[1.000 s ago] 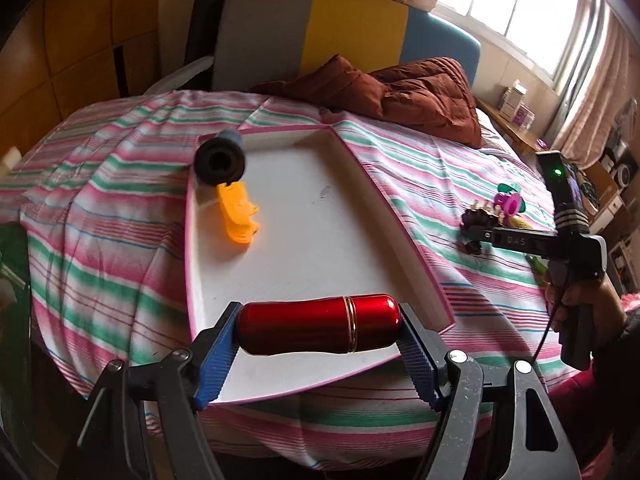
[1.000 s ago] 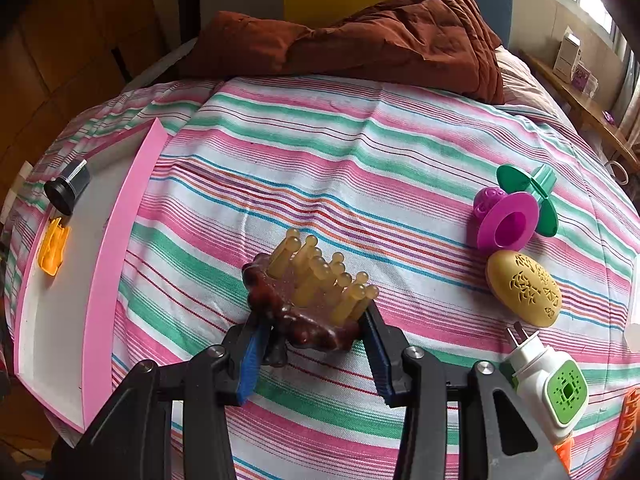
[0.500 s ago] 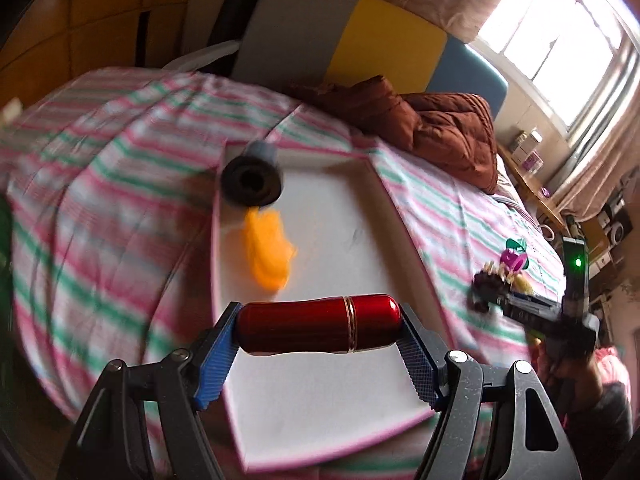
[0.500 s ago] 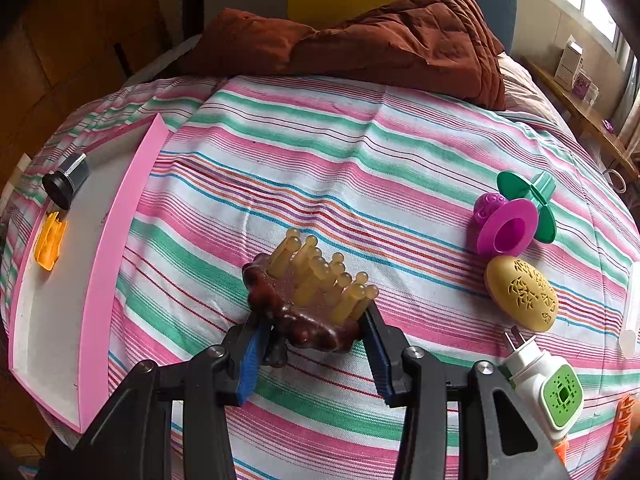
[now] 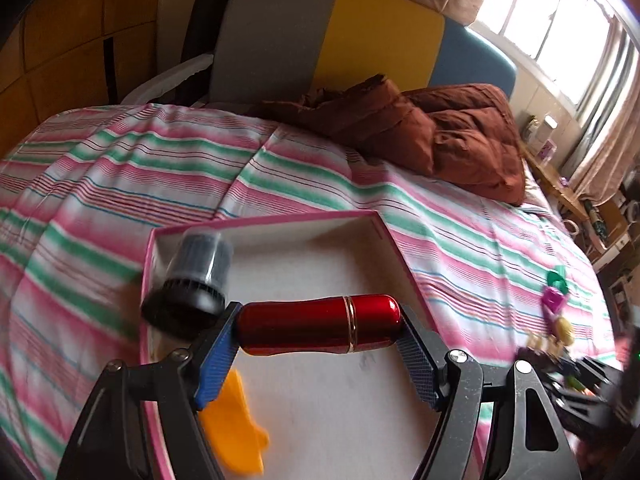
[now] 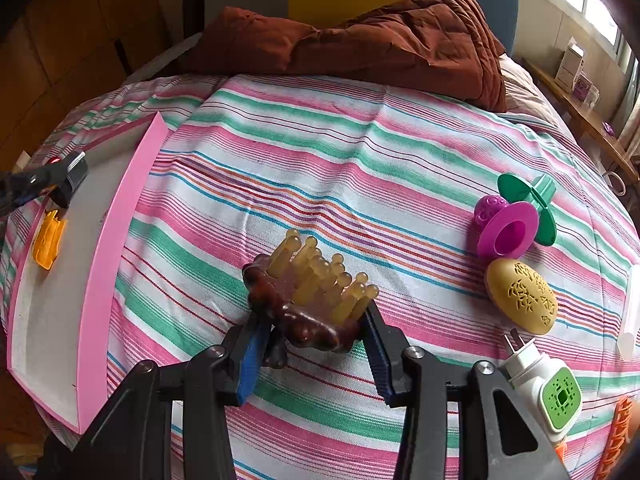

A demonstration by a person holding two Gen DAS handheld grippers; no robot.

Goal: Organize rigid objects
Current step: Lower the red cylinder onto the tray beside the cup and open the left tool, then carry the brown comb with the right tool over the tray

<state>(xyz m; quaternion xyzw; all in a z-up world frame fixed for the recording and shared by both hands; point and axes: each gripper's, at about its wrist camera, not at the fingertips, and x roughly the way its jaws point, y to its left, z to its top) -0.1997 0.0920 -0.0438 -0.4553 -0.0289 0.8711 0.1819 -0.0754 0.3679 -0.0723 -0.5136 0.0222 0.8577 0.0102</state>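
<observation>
My left gripper [image 5: 318, 330] is shut on a glossy red cylinder [image 5: 320, 326], held sideways over the pink-rimmed white tray [image 5: 380, 232]. In the tray lie a black cylinder [image 5: 196, 284] and an orange clip [image 5: 238, 436]. My right gripper [image 6: 312, 330] is shut on a brown scalp brush with yellow prongs [image 6: 312, 292], just above the striped bedspread. The tray [image 6: 116, 248] is to its left, with the orange clip [image 6: 47, 240] in it.
On the bedspread to the right lie a purple cup-shaped piece [image 6: 506, 230], a green piece [image 6: 532, 196], a yellow perforated oval [image 6: 520, 296] and a white-green plug-in device [image 6: 548, 388]. A brown quilt [image 6: 380, 40] lies at the headboard.
My left gripper has moved forward over the tray with the red cylinder; the black cylinder and orange clip are now close below it. My right gripper holds the brush almost still.
</observation>
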